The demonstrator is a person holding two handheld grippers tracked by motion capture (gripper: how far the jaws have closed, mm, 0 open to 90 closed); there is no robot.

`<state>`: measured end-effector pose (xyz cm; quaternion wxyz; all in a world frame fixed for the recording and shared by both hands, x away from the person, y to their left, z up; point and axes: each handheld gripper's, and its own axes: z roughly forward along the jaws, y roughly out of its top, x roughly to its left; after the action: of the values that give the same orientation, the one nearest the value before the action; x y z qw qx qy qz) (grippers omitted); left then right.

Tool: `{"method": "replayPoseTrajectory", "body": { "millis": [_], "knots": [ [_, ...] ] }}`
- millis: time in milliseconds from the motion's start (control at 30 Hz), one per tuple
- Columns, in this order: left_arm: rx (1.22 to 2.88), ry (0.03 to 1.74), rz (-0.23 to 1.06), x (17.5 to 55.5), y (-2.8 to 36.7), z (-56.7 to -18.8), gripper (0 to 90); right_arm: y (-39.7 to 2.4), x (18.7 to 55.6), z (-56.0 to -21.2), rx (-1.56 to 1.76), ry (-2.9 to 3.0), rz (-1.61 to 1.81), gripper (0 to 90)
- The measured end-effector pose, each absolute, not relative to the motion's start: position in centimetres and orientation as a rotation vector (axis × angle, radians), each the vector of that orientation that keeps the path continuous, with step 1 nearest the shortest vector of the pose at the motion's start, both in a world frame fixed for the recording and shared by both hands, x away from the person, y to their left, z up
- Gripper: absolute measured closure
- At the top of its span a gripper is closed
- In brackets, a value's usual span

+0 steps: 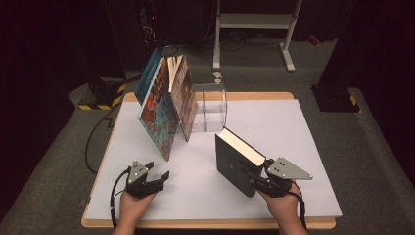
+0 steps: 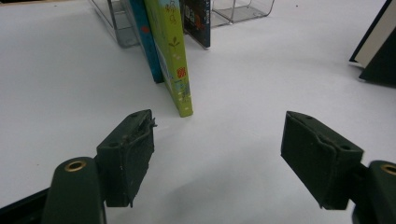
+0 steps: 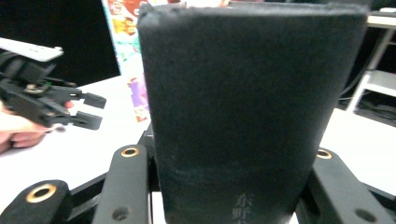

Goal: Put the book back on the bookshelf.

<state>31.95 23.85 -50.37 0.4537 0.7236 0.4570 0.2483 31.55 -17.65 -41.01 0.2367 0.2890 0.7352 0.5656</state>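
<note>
The right gripper (image 1: 253, 177) clamps its jaws across the spine of the black hardback book (image 1: 236, 161), standing it near the bench's front right for shelving beside the leaning picture books (image 1: 164, 105), while the left gripper (image 1: 157, 178), jaws wide and empty, waits near the front left edge.

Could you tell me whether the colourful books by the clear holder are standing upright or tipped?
Tipped: the colourful books lean sideways against the clear holder.

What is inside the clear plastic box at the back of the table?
The clear plastic box looks empty through its walls. The leaning books cover its left side, so that part stays unseen.
</note>
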Motion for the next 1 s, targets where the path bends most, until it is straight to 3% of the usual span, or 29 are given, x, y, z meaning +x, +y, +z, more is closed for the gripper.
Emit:
{"method": "replayPoseTrajectory", "body": {
  "millis": [467, 1000],
  "knots": [
    [1.781, 1.136, 0.613, 32.0, 23.9, -50.4, 25.7, -18.1, 30.8, -41.7, 0.894, 1.991, 1.527, 51.4],
    [1.772, 1.115, 0.609, 31.8, 24.0, -50.4, 25.1, -14.9, 32.0, -38.2, 1.005, 2.050, 1.387, 54.1]
  ]
}}
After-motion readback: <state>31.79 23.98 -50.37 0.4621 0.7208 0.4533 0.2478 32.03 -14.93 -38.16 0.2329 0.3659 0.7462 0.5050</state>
